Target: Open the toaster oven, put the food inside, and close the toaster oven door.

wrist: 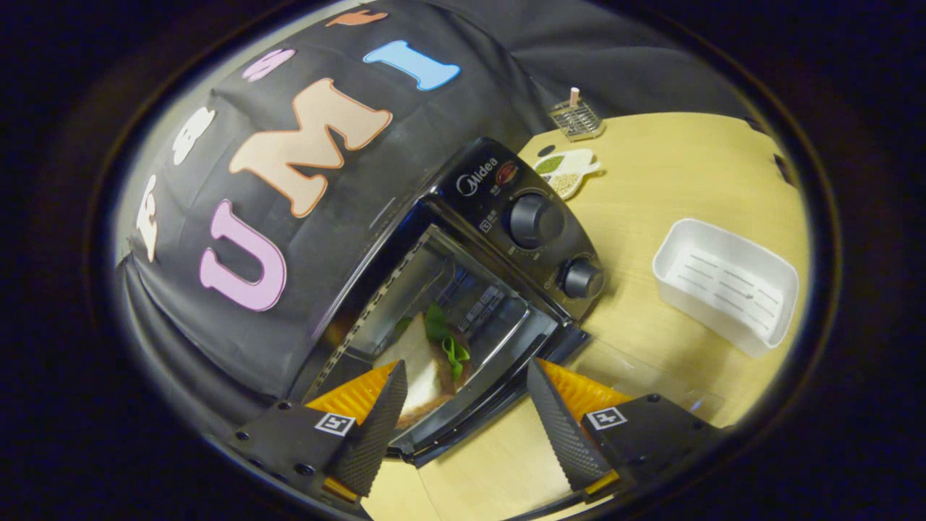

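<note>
A black toaster oven [506, 210] stands on the wooden table [673, 174] against the booth's cloth wall. Its glass door [644, 380] hangs open, folded down over the table beyond my right finger. A sandwich [423, 362] with green lettuce [445, 336] lies inside the oven's cavity, just ahead of my left finger. My gripper [465, 364] is open, its fingers spread wide in front of the oven's mouth with nothing between them. Two knobs [535, 221] sit on the oven's control panel.
A white plastic tray [727, 286] lies on the table beside the oven. Farther back are a small dish [568, 170] with something green on it and a little wire holder [575, 119].
</note>
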A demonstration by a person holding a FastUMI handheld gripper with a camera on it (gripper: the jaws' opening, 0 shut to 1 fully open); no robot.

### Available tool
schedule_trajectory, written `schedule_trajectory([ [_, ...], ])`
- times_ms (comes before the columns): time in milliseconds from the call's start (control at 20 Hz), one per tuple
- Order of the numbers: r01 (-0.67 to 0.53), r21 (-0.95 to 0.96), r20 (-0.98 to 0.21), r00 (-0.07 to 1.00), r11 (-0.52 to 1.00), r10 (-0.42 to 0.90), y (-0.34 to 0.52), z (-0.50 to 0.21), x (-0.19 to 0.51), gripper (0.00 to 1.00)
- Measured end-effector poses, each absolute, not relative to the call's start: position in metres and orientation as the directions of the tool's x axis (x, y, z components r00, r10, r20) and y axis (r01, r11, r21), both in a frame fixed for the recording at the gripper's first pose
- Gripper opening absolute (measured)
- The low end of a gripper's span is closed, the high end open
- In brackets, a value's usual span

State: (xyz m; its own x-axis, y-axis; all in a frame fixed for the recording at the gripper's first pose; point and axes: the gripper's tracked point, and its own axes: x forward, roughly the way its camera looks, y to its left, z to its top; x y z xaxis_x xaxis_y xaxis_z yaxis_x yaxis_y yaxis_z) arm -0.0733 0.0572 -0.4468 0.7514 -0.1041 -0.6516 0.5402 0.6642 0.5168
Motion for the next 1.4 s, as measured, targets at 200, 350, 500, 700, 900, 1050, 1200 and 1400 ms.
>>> schedule_trajectory([
  [200, 0.482, 0.439, -0.667, 0.74, 0.758, -0.084, 0.062, -0.435, -0.1, 1.0],
  [350, 0.424, 0.344, -0.695, 0.715, 0.838, -0.076, 0.062, -0.432, -0.127, 1.0],
  [500, 0.372, 0.267, -0.725, 0.685, 0.889, -0.068, 0.063, -0.435, -0.155, 1.0],
  [700, 0.303, 0.168, -0.759, 0.647, 0.938, -0.073, 0.062, -0.443, -0.192, 1.0],
  [900, 0.217, 0.11, -0.8, 0.599, 0.97, -0.043, 0.067, -0.454, -0.228, 1.0],
  [1050, 0.145, 0.049, -0.819, 0.572, 0.988, -0.043, 0.065, -0.462, -0.246, 1.0],
  [1200, 0.078, 0.005, -0.839, 0.542, 0.997, -0.038, 0.066, -0.474, -0.257, 1.0],
  [1400, 0.011, -0.047, -0.855, 0.516, 0.999, -0.046, 0.067, -0.49, -0.26, 1.0],
])
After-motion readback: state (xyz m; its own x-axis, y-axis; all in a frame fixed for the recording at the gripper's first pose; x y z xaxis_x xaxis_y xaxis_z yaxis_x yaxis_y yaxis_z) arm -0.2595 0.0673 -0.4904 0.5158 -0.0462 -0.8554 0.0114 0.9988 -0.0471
